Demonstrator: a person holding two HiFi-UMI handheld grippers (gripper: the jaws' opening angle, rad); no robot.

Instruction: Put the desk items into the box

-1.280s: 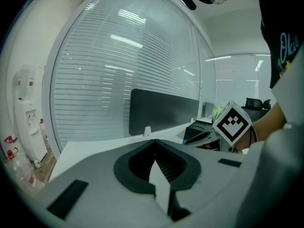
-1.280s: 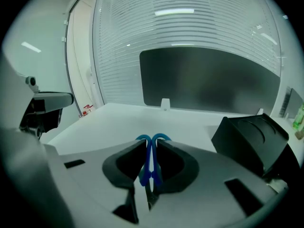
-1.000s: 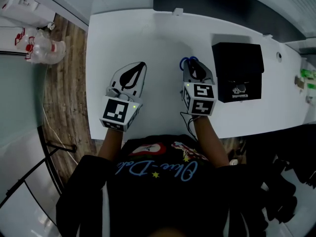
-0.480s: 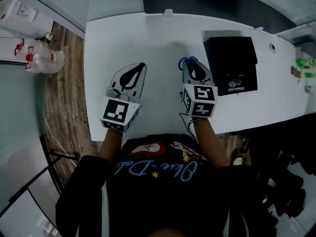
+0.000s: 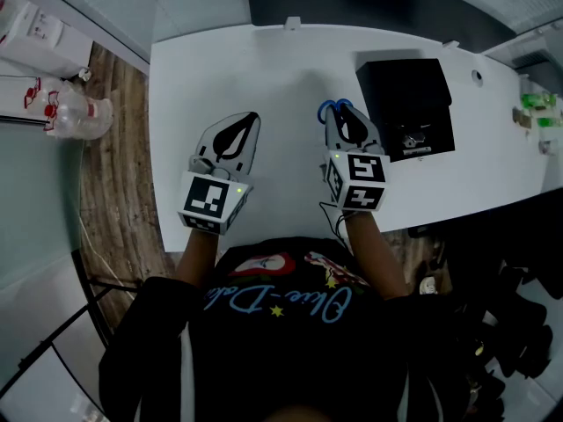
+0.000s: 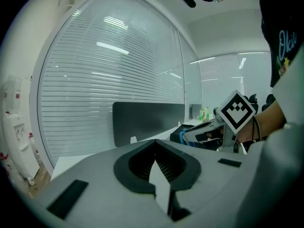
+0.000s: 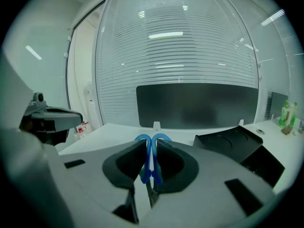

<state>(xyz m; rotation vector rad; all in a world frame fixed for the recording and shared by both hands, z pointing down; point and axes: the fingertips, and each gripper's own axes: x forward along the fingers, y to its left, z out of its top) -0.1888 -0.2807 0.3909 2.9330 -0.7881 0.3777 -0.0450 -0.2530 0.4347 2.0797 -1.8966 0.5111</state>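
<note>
The right gripper (image 7: pixel 151 146) is clamping a pair of blue-handled scissors (image 7: pixel 148 161) between its pads. The 2 handle loops are poking out past the jaw tips and the blades are running back toward the person. I judge it is holding them edge-on so they drop into the box cleanly.

The left gripper (image 6: pixel 155 145) is carrying nothing, its 2 jaws meeting at the tips. It is hovering at 9 o'clock from its partner, probably waiting out of the way.

The black box (image 5: pixel 406 104) is sitting open on the white desk (image 5: pixel 220 69), just beside the scissors at about 2 o'clock. Something small and pale is lying in its near part.

No obstacle is showing between scissors and box, so a short swing toward 2 o'clock looks free. The box's near wall is the 1 edge to clear.
</note>
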